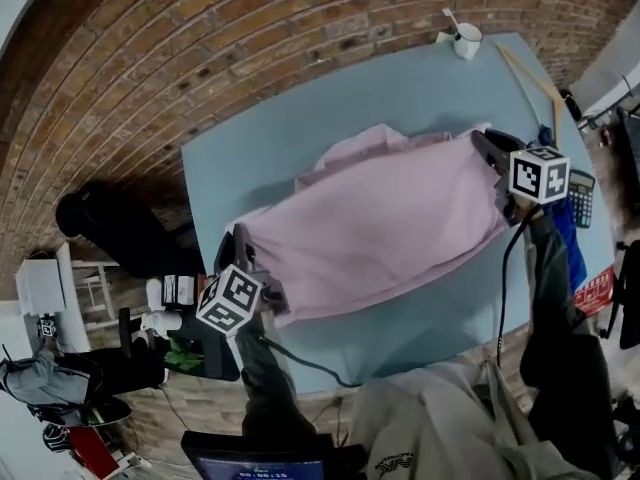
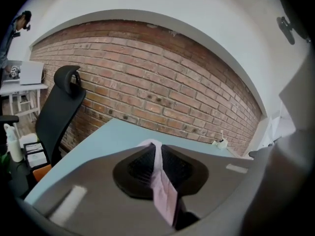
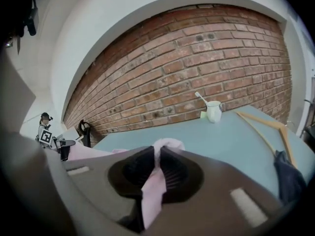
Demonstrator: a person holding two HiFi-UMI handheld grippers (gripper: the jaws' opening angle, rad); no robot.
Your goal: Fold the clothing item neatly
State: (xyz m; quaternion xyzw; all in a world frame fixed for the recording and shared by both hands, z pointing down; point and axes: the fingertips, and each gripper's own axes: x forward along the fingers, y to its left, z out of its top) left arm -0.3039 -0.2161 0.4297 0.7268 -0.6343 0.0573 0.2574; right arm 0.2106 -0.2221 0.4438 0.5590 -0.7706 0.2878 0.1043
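A pale pink garment (image 1: 385, 223) hangs stretched above the light blue table (image 1: 300, 118), held up at two corners. My left gripper (image 1: 245, 258) is shut on its left corner, near the table's left front. The pink cloth (image 2: 160, 176) runs pinched between the black pads in the left gripper view. My right gripper (image 1: 495, 158) is shut on the right corner, toward the table's right side. In the right gripper view a fold of pink cloth (image 3: 155, 181) is squeezed between the pads and puffs out at the tips. A bunched part of the garment (image 1: 355, 143) rests on the table behind.
A white mug (image 1: 466, 40) with a stick in it stands at the table's far right corner. A wooden hanger (image 1: 530, 78) lies along the right edge, with dark blue cloth (image 1: 565, 223), a calculator (image 1: 582, 196) and a red card (image 1: 594, 290) nearby. A black chair (image 1: 120, 228) stands left.
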